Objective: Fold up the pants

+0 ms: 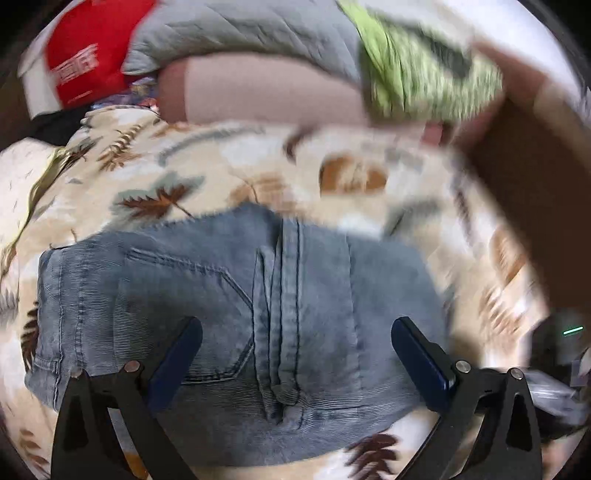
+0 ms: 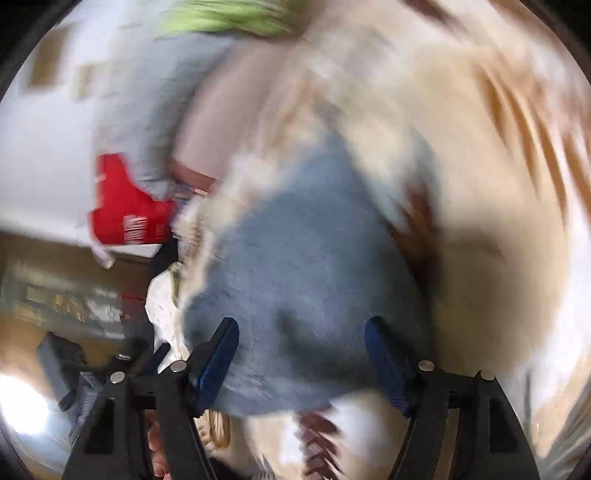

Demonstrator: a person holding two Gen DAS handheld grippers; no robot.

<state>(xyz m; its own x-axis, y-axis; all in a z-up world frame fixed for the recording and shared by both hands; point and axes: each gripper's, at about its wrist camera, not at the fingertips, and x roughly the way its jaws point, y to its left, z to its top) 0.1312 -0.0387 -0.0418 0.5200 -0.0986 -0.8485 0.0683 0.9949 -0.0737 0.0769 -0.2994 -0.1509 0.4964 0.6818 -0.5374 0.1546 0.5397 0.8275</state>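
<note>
Closest in, the left gripper [image 1: 295,354] hangs with its jaws spread wide and nothing between them, over the folded blue jeans [image 1: 236,317]. The right gripper [image 2: 301,354] is likewise spread wide and empty above the same jeans [image 2: 295,258], though that view is badly smeared by motion and little else in it can be trusted.

The jeans lie as a compact bundle with a back pocket [image 1: 192,314] and the centre seam [image 1: 284,314] facing up, so the fold looks nearly or wholly finished. The risk from here, as I judge it, is disturbance: a blue pad [image 1: 421,365] dragging across the denim could pull the top layer askew and open the stack. The soft bedding underneath gives no firm backing, so pressing to flatten the fold may just sink it and wrinkle it. A fast move, such as the blur suggests, makes either more likely.

Under the jeans is a cream blanket with a leaf print [image 1: 177,177], rumpled. Beyond it sit a pinkish pillow [image 1: 266,88], a grey quilt [image 1: 240,29], a green patterned cloth [image 1: 421,74] and a red bag with white lettering [image 1: 88,55]. Farther off is a pale wall [image 2: 37,147].
</note>
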